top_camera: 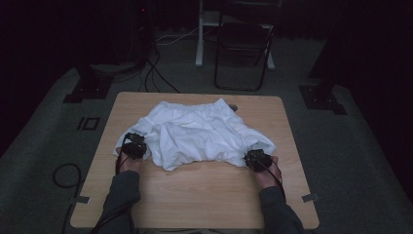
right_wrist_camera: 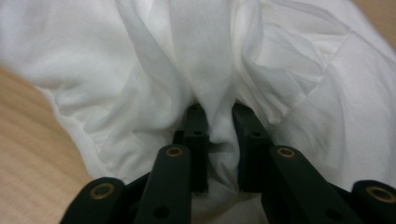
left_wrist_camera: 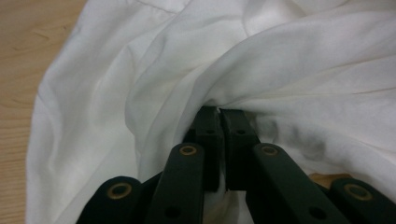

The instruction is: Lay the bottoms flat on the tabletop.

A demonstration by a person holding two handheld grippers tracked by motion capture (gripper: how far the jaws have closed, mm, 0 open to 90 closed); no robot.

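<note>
A crumpled white garment (top_camera: 199, 134) with a gathered waistband lies across the far half of the wooden table (top_camera: 209, 195). My left gripper (top_camera: 139, 145) sits at the garment's left edge. In the left gripper view the jaws stand almost together, and a fold of the white cloth (left_wrist_camera: 280, 70) is pinched at my left gripper's (left_wrist_camera: 219, 112) tips. My right gripper (top_camera: 254, 157) is at the garment's near right corner. Its jaws stand a little apart, and a bunched fold of cloth (right_wrist_camera: 205, 60) fills the gap between my right gripper's (right_wrist_camera: 215, 114) tips.
The person's sleeved forearms come in over the table's near edge. A small round object (top_camera: 234, 107) lies on the table behind the garment. Beyond the table stand a black folding chair (top_camera: 243, 48) and a white stand leg (top_camera: 199, 44). Cables (top_camera: 65, 175) run over the grey floor.
</note>
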